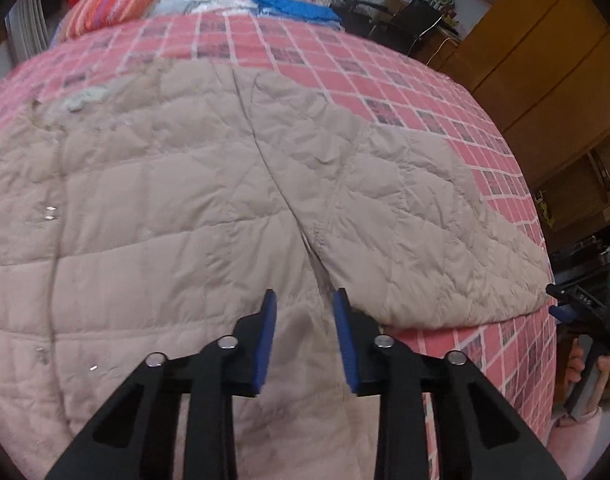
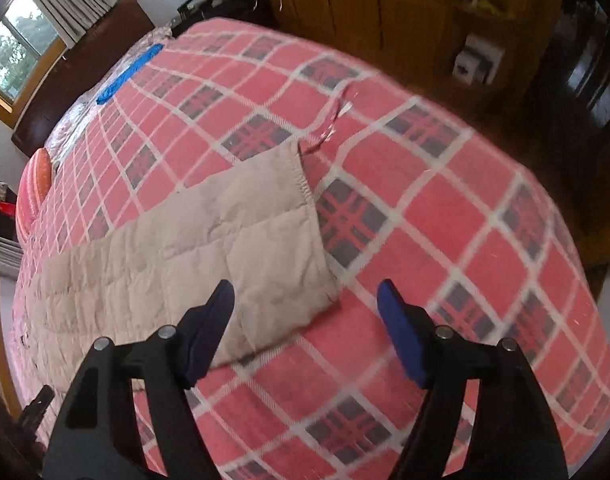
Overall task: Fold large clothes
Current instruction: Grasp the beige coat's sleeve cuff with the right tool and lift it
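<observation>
Quilted beige coat lies spread flat on the bed, ready for folding. Left gripper hovers over its armpit seam, right gripper beside the cuff; both jaws open, empty.

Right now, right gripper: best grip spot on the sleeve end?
Probably the near corner of the sleeve cuff, where the edge lies flat and free on the plaid blanket. The right gripper is open and straddles that corner; come in low from the cuff side, sliding one finger under the edge.
</observation>
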{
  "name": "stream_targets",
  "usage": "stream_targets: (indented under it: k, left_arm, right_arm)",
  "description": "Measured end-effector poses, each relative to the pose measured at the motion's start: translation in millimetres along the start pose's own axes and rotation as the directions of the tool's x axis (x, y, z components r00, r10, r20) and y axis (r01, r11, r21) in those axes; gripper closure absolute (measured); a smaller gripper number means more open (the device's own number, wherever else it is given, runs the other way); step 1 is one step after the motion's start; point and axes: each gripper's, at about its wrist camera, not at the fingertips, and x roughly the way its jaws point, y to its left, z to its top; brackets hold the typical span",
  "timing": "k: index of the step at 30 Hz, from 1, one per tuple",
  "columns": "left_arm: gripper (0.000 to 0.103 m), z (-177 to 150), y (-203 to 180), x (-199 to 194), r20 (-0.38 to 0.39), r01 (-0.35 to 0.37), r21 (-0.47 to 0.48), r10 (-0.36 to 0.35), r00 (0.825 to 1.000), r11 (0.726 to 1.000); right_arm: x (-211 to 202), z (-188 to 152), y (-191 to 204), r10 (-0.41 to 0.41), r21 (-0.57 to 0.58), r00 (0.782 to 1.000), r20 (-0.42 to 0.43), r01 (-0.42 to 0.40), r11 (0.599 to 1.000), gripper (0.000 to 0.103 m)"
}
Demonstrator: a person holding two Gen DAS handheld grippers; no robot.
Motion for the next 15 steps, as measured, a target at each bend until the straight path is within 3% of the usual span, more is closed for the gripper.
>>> stream_targets:
  k: [4, 6, 10, 15]
  left_arm:
    - [0.079, 3.9, 6.0, 18.1, -0.032, 0.023, -0.037, -0.024, 0.999, 0.999]
    - [0.08, 3.6, 6.5, 23.4, -0.035, 0.017, -0.031, -0.018, 0.999, 0.999]
    - [0.082, 3.2, 7.7, 26.2, -0.031, 0.018, -0.023, -0.019, 0.999, 1.0]
    - [0.088, 2.7, 14.0, 28.6, -0.027, 0.029, -0.031, -0.03, 0.999, 0.999]
  right_arm:
    - [13.1, 3.2, 3.3, 0.018, 0.011, 0.999, -0.034, -0.017, 1.0, 0.046]
    - [15.0, 2.5, 5.0, 0.006, 0.004, 0.999, -0.032, -0.006, 1.0, 0.048]
    - [9.8, -0.5, 9.0, -0.002, -0.016, 1.0, -0.002, 0.002, 1.0, 0.077]
    - [5.0, -2.3, 15.0, -0.003, -0.022, 1.0, 0.023, 0.003, 1.0, 0.084]
